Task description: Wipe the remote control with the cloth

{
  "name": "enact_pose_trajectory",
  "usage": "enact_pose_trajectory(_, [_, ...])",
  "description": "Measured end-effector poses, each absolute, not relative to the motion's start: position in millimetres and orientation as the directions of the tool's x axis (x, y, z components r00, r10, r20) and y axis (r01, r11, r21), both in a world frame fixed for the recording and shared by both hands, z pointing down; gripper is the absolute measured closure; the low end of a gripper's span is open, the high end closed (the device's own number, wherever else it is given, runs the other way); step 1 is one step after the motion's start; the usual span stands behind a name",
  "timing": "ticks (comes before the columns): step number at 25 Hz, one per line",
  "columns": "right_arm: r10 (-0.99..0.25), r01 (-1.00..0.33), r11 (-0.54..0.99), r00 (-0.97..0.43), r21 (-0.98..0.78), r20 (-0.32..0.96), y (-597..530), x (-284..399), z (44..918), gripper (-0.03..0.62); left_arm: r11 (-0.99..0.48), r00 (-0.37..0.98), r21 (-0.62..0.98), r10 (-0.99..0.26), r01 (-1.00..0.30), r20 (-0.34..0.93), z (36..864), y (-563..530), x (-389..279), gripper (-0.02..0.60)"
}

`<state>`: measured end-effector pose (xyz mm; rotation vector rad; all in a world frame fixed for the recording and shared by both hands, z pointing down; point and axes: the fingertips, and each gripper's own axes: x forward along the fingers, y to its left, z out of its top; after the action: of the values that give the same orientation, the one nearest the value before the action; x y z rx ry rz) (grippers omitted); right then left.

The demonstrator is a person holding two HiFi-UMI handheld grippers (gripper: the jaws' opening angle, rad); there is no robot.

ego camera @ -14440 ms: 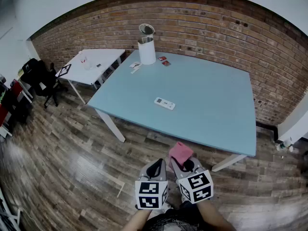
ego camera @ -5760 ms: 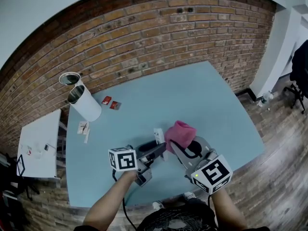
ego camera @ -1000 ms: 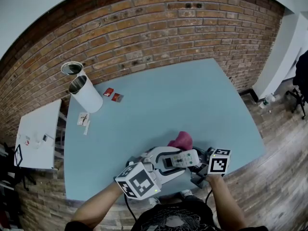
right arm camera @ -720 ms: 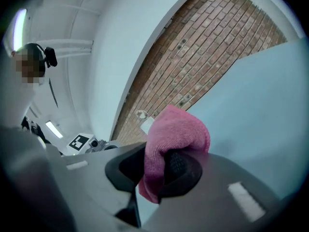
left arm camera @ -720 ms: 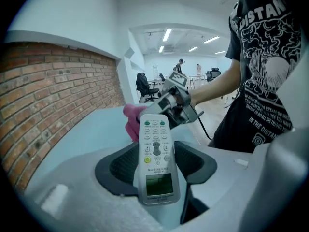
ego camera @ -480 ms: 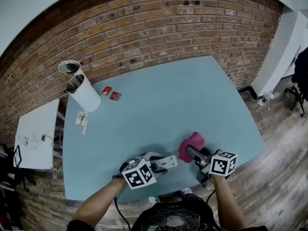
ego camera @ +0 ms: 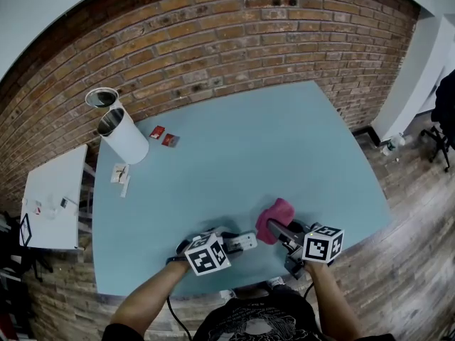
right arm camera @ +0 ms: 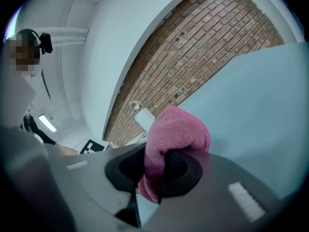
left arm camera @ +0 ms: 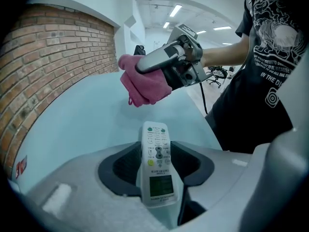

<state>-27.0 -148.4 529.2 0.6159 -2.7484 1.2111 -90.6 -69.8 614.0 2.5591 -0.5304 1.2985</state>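
Remote clamped in left tongs, cloth in right tongs.
Left tongs have just closed further on it, by the table's near edge; pink cloth close beside.

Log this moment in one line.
left gripper: jaws just closing on white plastic remote control | right gripper: holds pink fabric cloth, off remote

Your pink terry cloth reads soft, nappy and matt. The white plastic remote control is smooth with a slight sheen, and its grey display window is glossier. Pale blue tabletop: smooth, matt. Red brick wall: rough, matt. Brown wood-plank floor: satin sheen. White cylindrical bin: smooth.
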Motion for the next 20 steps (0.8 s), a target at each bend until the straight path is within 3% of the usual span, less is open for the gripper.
enact_pose_trajectory(9, [-0.227, -0.318, 0.649, -0.948, -0.691, 0.222, -123.8, -78.4, 522.5, 0.531, -0.892, 0.521, -0.003, -0.267, -0.453, 0.811, 612.1, -66.9, -106.2, 0.358])
enact_pose_trajectory(20, [-0.104, -0.279, 0.688, -0.952, -0.670, 0.289, -87.2, -152.4, 529.0, 0.531, -0.863, 0.454, -0.048, -0.312, -0.503, 0.834, 621.4, -48.5, -143.6, 0.353])
